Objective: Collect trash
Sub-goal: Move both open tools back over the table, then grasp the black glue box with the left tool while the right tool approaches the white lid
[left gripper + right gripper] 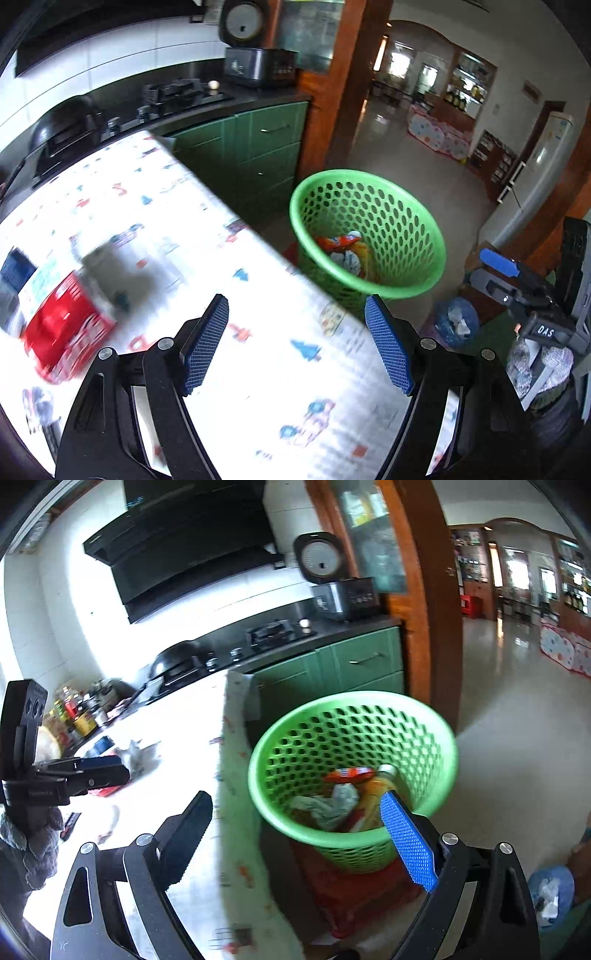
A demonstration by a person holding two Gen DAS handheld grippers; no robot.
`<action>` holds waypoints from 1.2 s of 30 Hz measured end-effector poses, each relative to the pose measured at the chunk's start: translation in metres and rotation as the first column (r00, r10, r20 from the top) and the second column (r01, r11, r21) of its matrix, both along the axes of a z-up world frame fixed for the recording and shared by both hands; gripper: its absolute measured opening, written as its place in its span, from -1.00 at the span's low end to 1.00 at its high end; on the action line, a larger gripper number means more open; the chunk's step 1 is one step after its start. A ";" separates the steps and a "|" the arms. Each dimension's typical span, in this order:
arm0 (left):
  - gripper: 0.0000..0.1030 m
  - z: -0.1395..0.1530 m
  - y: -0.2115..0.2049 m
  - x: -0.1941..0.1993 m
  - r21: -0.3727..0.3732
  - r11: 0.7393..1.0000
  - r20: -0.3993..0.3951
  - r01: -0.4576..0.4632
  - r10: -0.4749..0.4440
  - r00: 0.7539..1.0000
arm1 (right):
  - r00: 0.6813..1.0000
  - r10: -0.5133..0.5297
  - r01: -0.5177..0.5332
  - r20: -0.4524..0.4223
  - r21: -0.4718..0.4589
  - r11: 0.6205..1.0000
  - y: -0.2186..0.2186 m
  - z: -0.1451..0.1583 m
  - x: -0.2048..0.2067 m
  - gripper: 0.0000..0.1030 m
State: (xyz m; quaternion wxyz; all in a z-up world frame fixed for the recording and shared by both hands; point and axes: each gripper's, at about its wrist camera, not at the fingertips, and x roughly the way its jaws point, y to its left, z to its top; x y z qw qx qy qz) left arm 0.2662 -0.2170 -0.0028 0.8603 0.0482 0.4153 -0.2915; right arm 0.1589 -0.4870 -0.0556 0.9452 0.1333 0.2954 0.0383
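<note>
Part of the trash is already collected: an orange wrapper (349, 774), a crumpled paper (330, 805) and a bottle (384, 779) are seen inside the green basket (424, 280), which stands upright on the floor just beside the table (258, 369), mouth up. A red box (66, 328) and a blurred grey piece (110, 269) remain on the table, the box's long axis seemingly running diagonally. The left gripper (297, 343) and the right gripper (295, 834) are both spread wide, and nothing is held.

Kitchen's pretty lived-in. Black gas stove (275, 631) sits on the dark counter (354, 626) over green cabinets (364, 662), range hood (184, 550) above it on the white wall. A rice cooker (341, 592) stands with its lid flipped up, next to a wooden door frame (437, 602). Bunch of sauce bottles (75, 710) off to the side. A fridge (535, 166) stands out past the doorway.
</note>
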 end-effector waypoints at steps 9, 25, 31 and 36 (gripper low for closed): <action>0.47 0.003 0.093 -0.036 0.020 0.988 0.052 -0.150 0.149 0.987 | 0.992 0.125 -0.125 0.005 0.017 0.992 0.065 0.010 0.005 0.73; 0.47 -0.034 0.260 -0.031 0.128 0.889 0.039 -0.440 0.438 0.898 | 0.946 0.325 -0.325 -0.016 -0.008 0.946 0.180 0.017 0.024 0.74; 0.47 -0.057 0.271 -0.016 0.172 0.889 -0.001 -0.425 0.432 0.902 | 0.917 0.397 -0.399 -0.048 -0.031 0.917 0.218 0.015 0.033 0.74; 0.46 -0.070 0.269 -0.011 0.194 0.898 -0.019 -0.396 0.407 0.913 | 0.892 0.445 -0.448 -0.078 -0.021 0.894 0.244 0.008 0.041 0.74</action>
